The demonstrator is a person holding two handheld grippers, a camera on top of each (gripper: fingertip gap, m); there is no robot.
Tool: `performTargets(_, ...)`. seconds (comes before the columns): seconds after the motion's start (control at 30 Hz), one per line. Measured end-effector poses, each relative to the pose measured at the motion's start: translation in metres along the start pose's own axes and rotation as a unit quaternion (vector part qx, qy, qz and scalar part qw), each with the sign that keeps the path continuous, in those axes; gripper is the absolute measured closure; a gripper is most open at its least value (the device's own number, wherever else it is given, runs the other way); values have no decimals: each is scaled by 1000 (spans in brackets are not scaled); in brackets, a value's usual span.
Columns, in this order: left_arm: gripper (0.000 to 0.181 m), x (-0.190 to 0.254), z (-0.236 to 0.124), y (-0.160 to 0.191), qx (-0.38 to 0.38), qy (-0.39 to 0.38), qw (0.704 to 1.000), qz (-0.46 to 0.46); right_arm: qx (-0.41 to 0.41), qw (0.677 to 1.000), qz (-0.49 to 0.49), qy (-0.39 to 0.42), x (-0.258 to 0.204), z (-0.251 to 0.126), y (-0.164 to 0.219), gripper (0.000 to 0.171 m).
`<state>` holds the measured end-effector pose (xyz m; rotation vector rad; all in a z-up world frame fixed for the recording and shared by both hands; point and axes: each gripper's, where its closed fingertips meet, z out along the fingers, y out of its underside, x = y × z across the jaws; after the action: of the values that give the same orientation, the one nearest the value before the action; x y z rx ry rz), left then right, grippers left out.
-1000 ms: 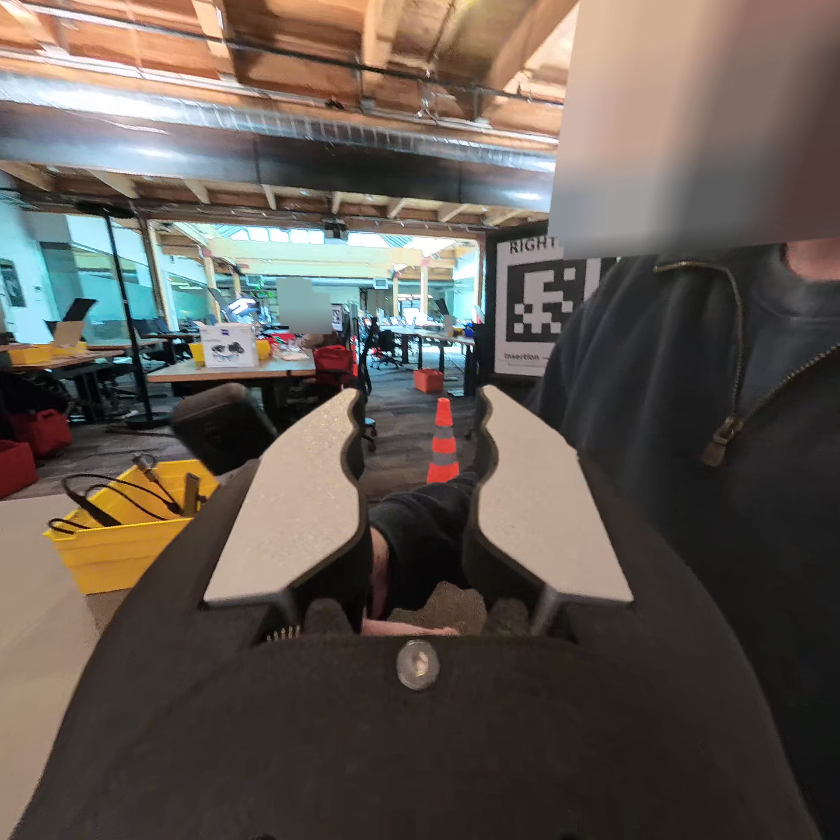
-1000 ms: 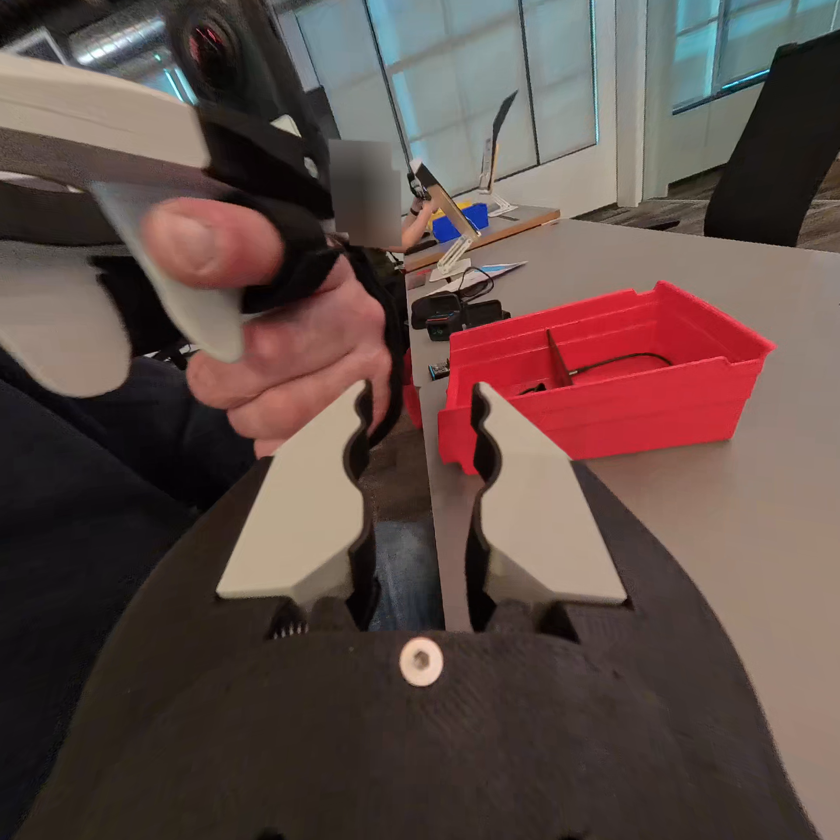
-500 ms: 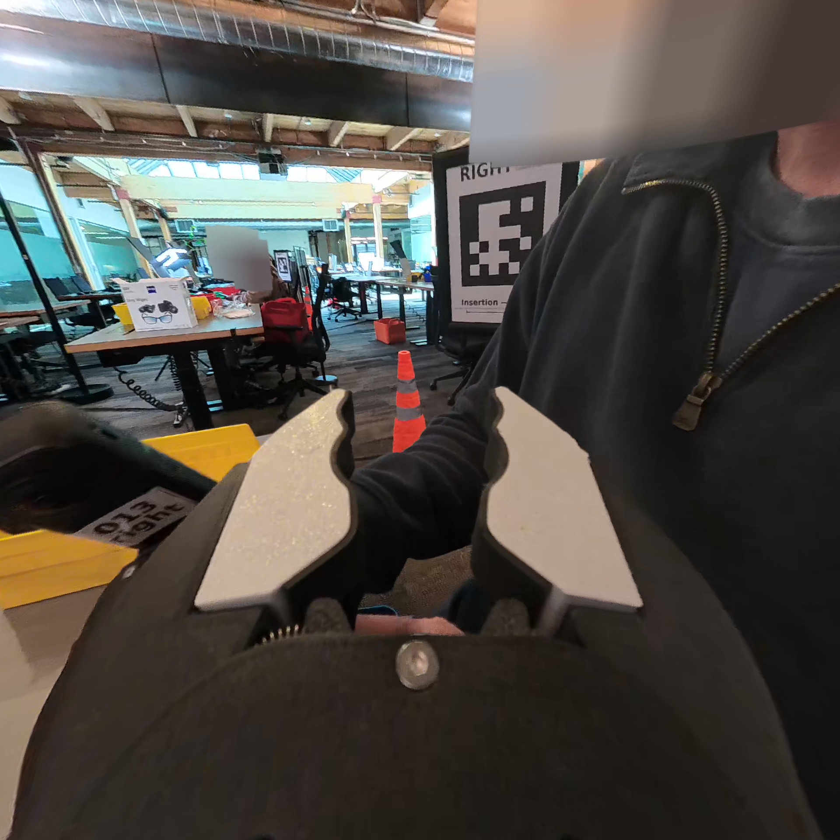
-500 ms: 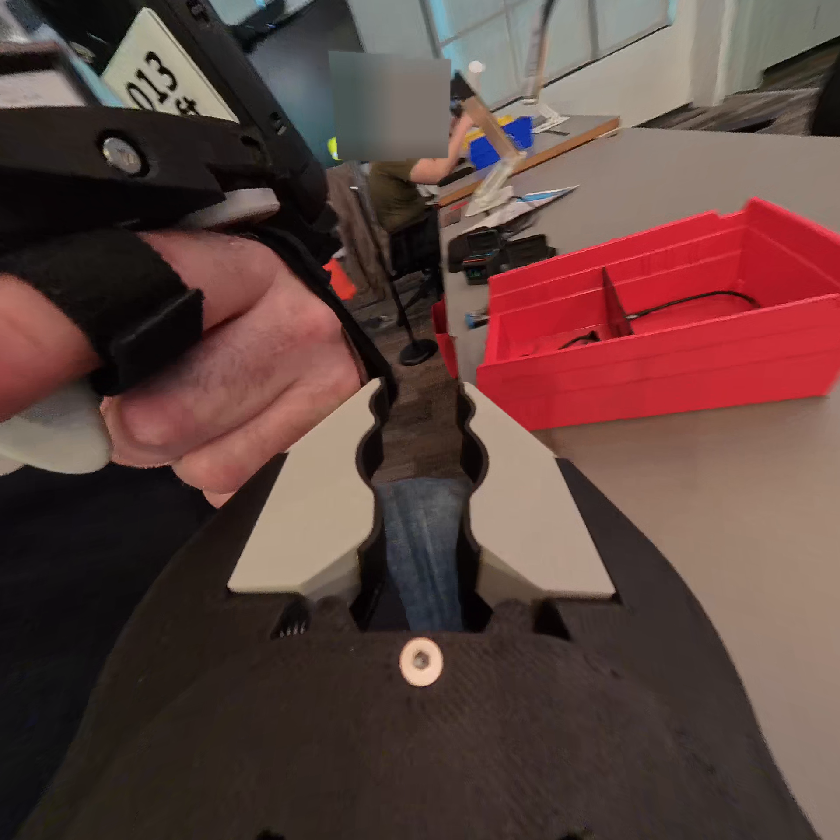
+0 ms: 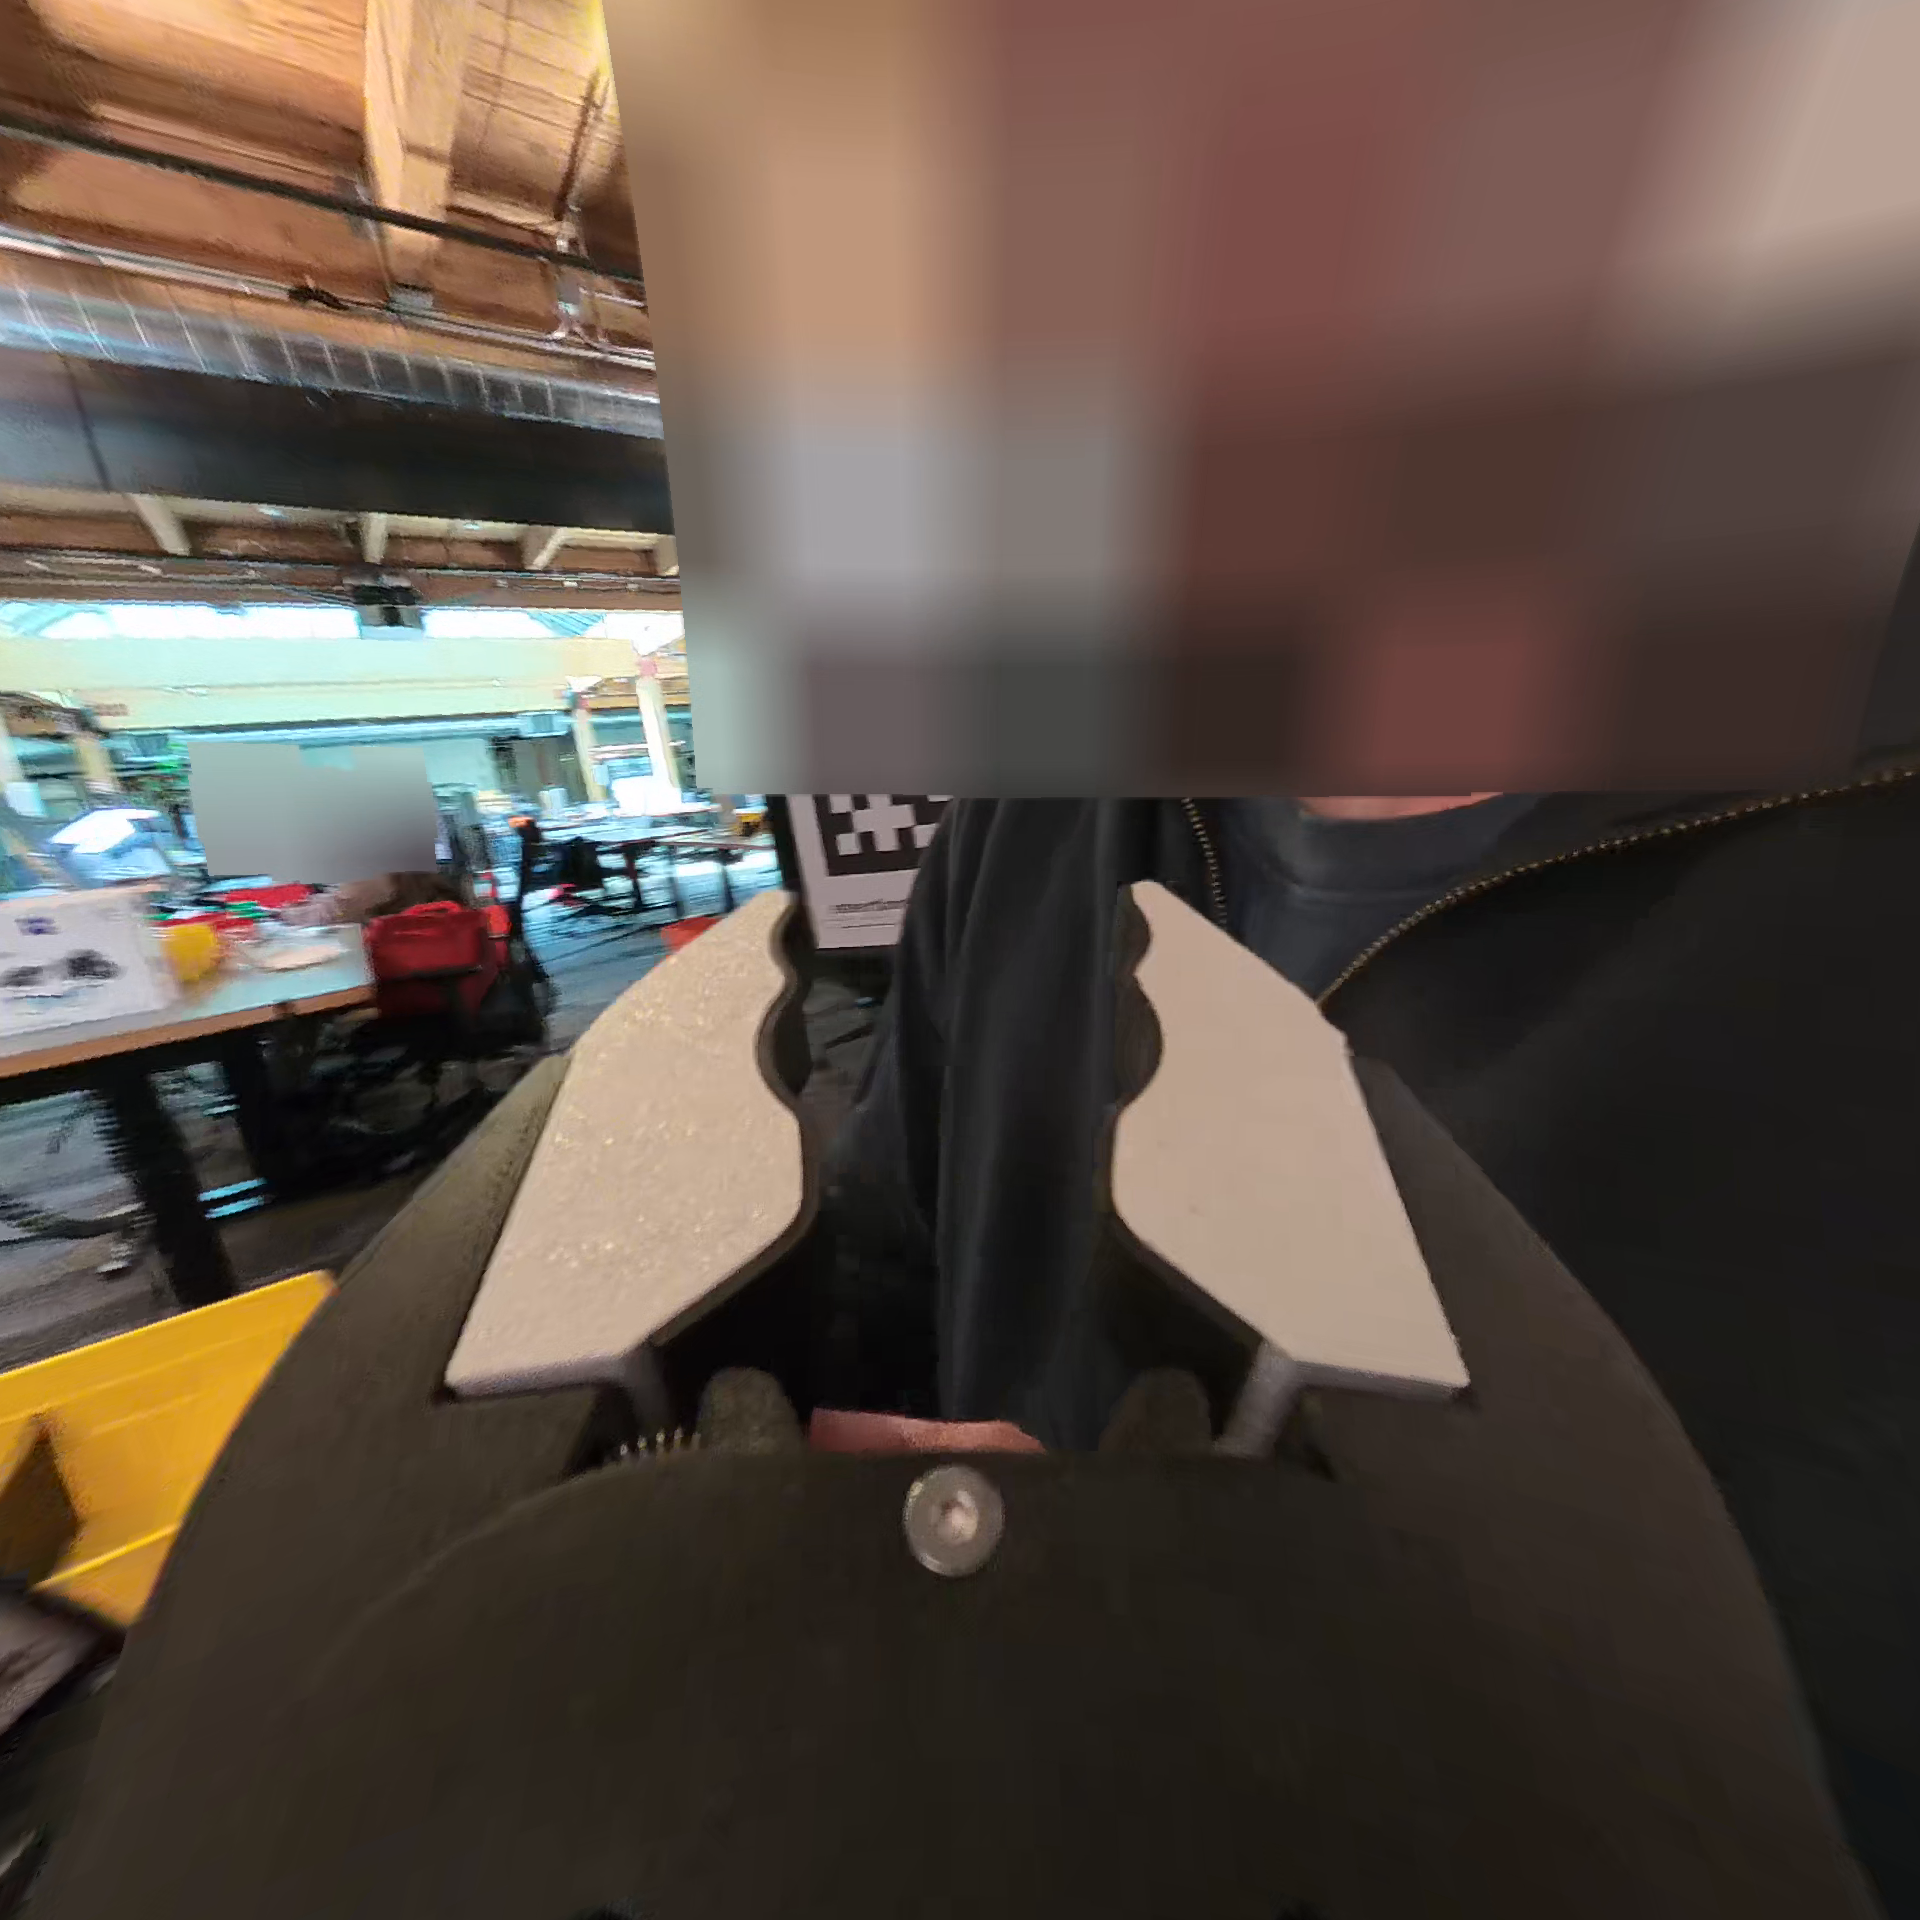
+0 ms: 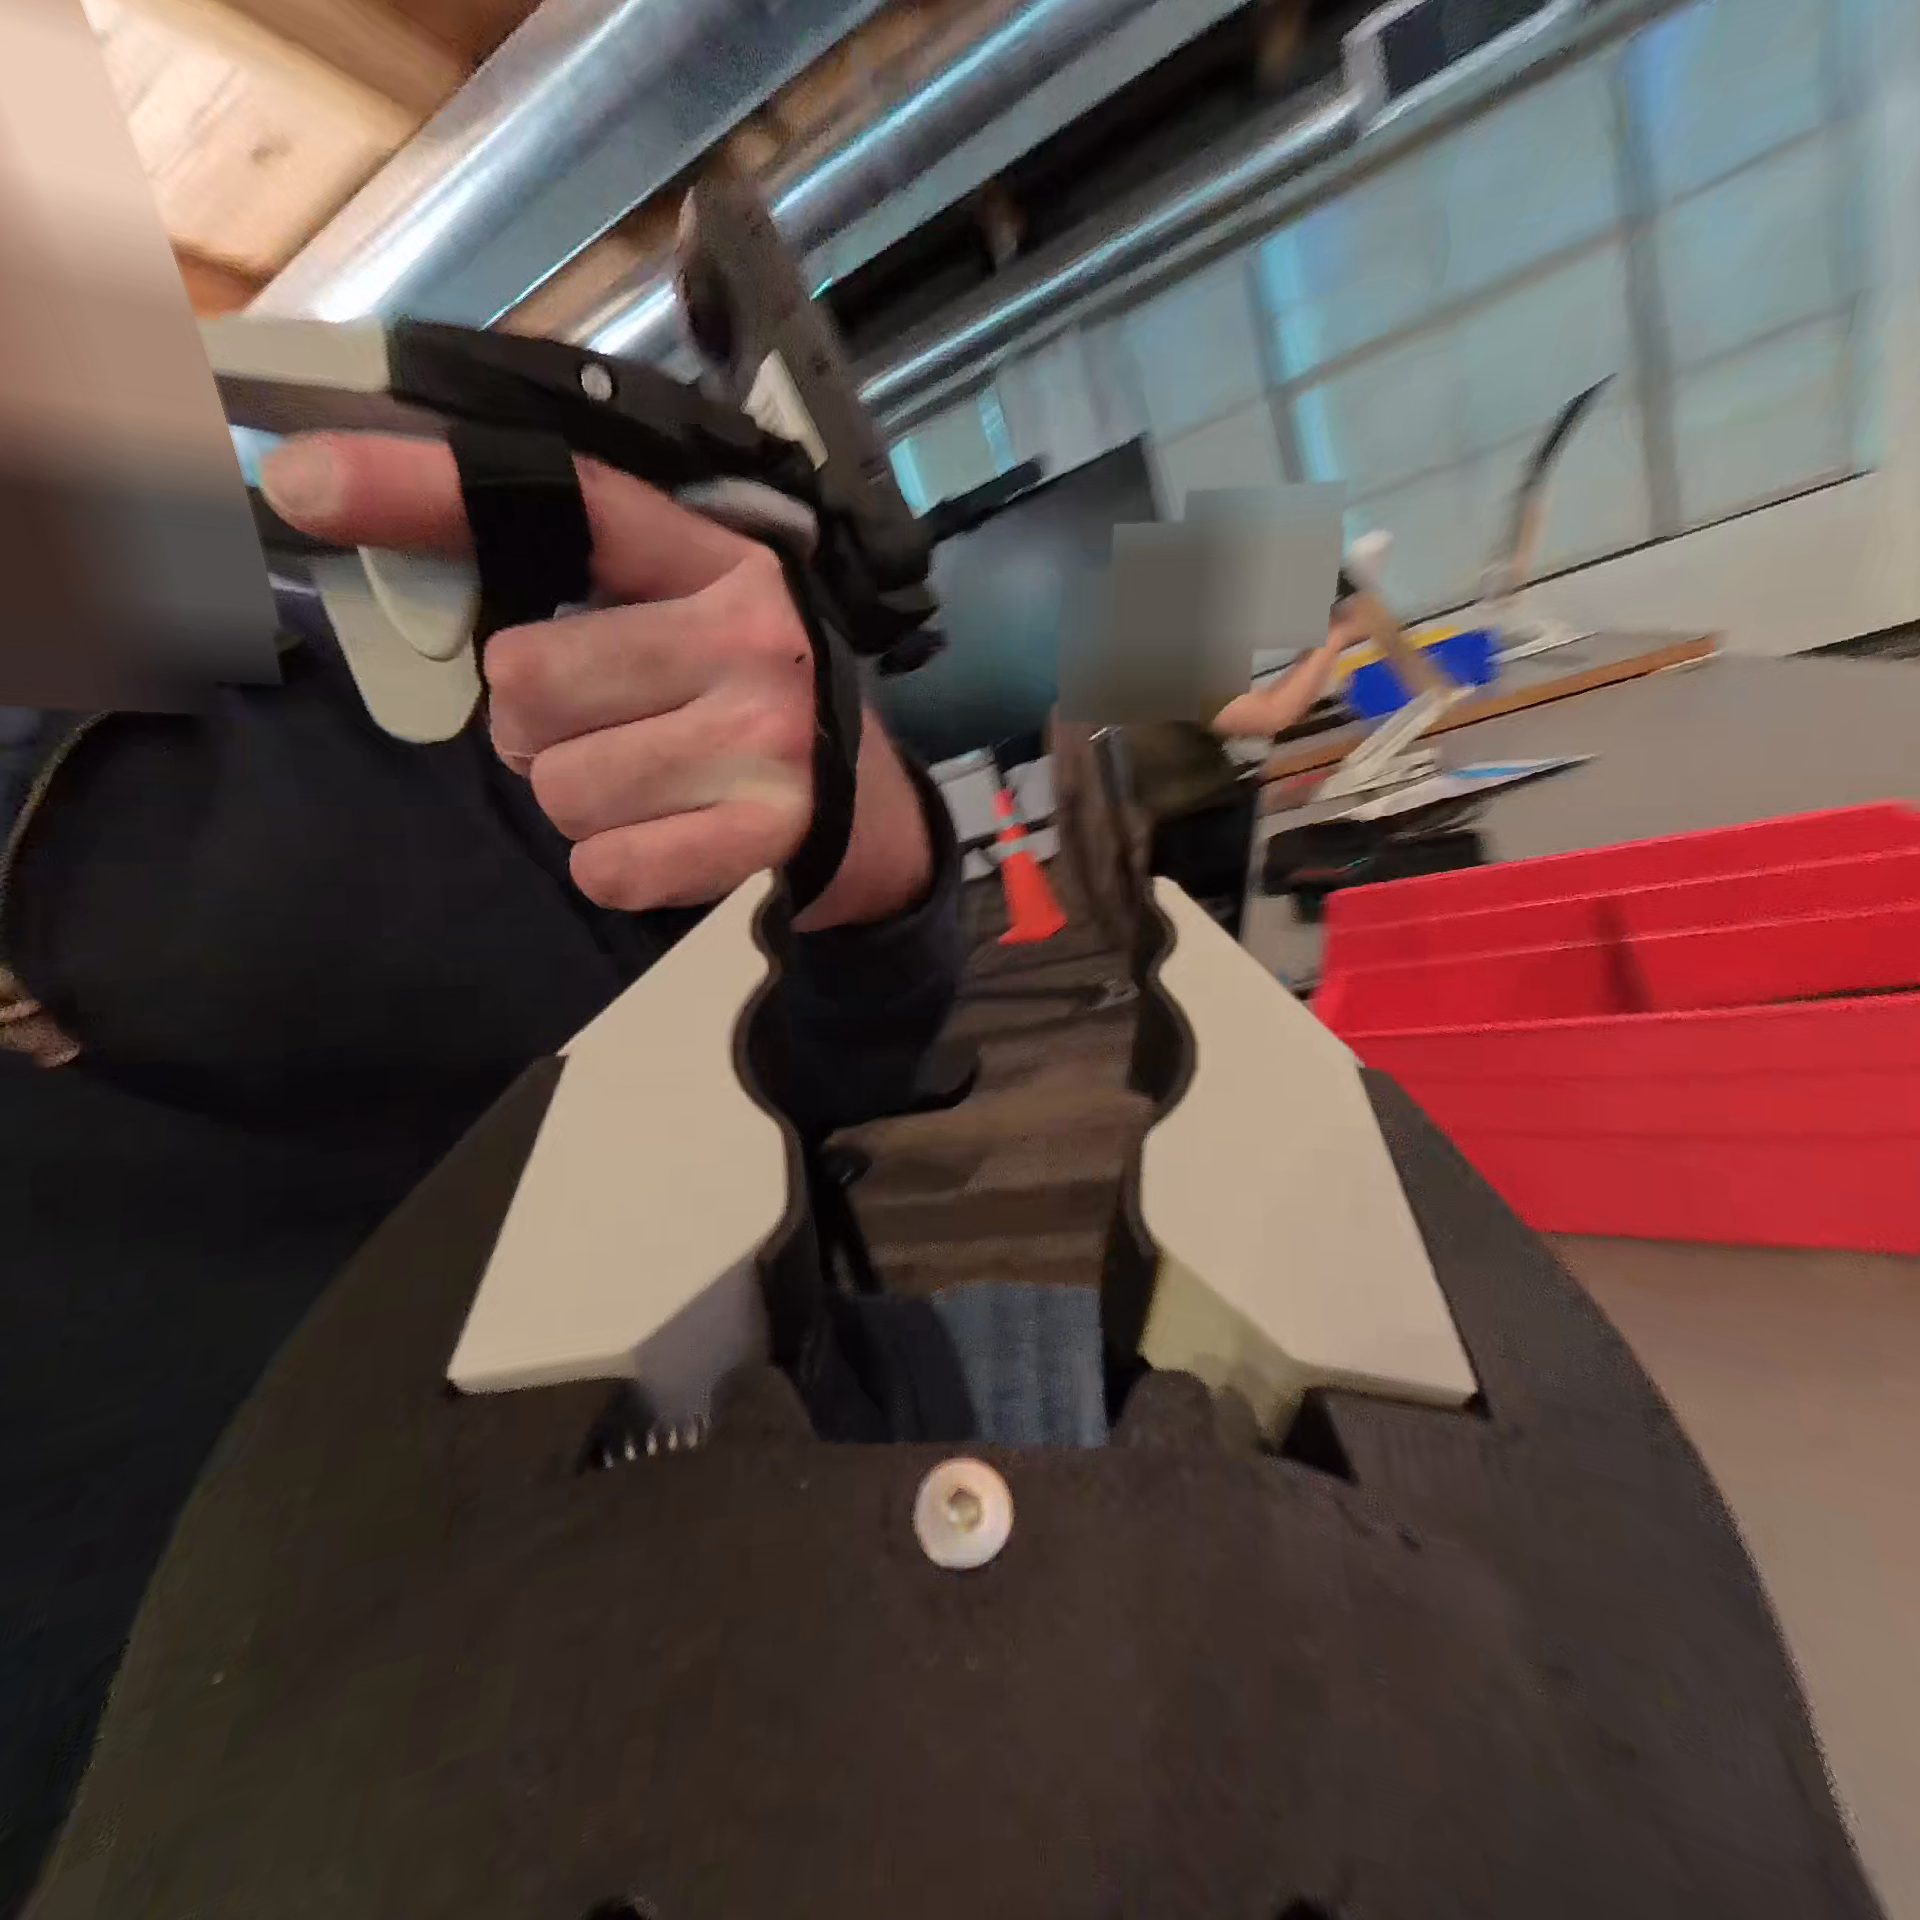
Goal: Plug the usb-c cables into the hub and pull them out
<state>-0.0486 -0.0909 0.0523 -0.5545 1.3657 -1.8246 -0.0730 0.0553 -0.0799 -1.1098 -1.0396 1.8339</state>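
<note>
Heads up: both of your claws are up in the air pointing back at your own jacket (image 5: 1662, 1195), so the risk from here is swinging down blind and clipping a bin or the table edge (image 6: 1766, 1455).

Going left to right: your left claw (image 5: 961, 914) is spread wide and holding nothing, with the yellow bin (image 5: 156, 1392) low beside it. Your right claw (image 6: 961, 899) is also wide and empty, red bin (image 6: 1662, 1091) off to its right. No hub or usb-c cables visible anywhere, so can't tell where they sit.
</note>
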Motion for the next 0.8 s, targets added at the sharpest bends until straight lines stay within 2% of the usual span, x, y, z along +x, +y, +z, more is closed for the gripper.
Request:
performTargets(0.1, 147, -22, -31, -14, -46, -100, 991, 79, 34, 995, -21, 88, 30, -33, -15, 129)
performTargets(0.17, 159, -48, -65, -22, -97, -202, 967, 123, 27, 985, -41, 163, 53, -53, -15, 142)
performTargets(0.2, 161, -63, -88, -23, -137, -262, 946, 135, 19, 979, -43, 197, 64, -62, -13, 151)
performTargets(0.27, 161, -96, -151, -15, -244, -400, 873, 136, 0, 963, -40, 265, 87, -79, -5, 151)
performTargets(0.33, 159, -121, -236, -11, -349, -553, 745, 134, -22, 951, -45, 306, 101, -89, 6, 151)
performTargets(0.37, 159, -123, -273, -10, -387, -602, 687, 128, -35, 945, -47, 321, 107, -92, 11, 151)
performTargets(0.4, 156, -122, -304, -4, -419, -631, 644, 110, -51, 940, -49, 334, 112, -93, 18, 150)
performTargets(0.43, 147, -118, -331, 7, -444, -648, 614, 74, -68, 936, -52, 342, 115, -94, 24, 149)
performTargets(0.47, 137, -116, -353, 16, -456, -662, 594, 41, -85, 933, -55, 346, 118, -94, 30, 147)
performTargets(0.53, 129, -114, -392, 30, -456, -693, 559, 6, -114, 925, -64, 358, 123, -94, 41, 146)
performTargets(0.7, 117, -108, -446, 86, -463, -703, 529, -107, -171, 907, -79, 376, 132, -99, 60, 145)
performTargets(0.8, 120, -104, -467, 110, -482, -703, 506, -130, -185, 902, -81, 382, 134, -102, 64, 145)
